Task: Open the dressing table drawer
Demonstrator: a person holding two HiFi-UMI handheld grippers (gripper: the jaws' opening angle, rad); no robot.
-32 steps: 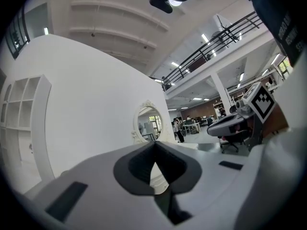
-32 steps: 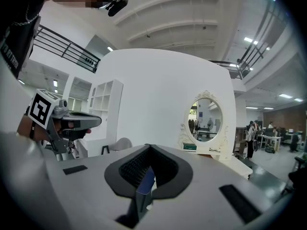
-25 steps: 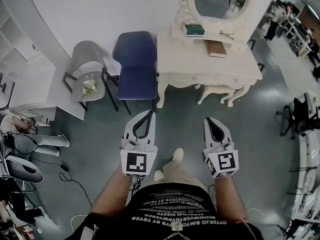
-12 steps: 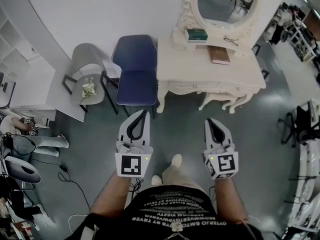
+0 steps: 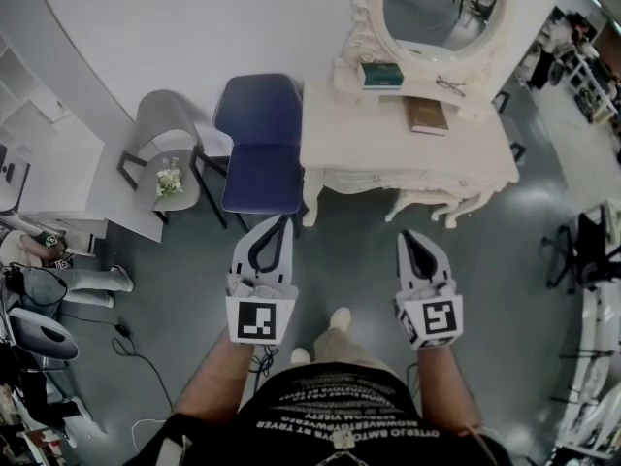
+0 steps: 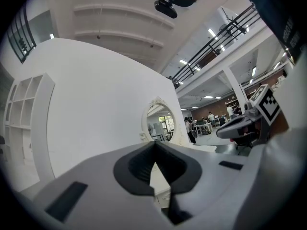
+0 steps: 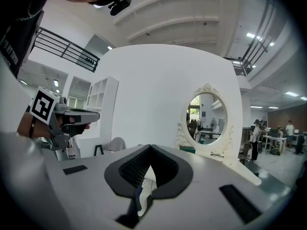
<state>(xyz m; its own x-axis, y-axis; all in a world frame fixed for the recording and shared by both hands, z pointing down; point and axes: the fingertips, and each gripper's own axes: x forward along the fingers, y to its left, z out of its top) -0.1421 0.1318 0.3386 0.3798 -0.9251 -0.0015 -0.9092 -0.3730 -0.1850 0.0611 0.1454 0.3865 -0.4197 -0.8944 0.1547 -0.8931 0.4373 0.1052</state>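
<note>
- Both are empty with jaws closed: left gripper, right gripper
- Approach step, it seems; table is well apart
- Next: go nearer, open jaws for the drawer

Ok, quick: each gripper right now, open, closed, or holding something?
Left gripper: closed, holding nothing.
Right gripper: closed, holding nothing.

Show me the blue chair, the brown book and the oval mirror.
blue chair (image 5: 260, 178), head view, on its seat.
brown book (image 5: 426, 116), head view, on its cover.
oval mirror (image 5: 441, 8), head view, on the glass.
</note>
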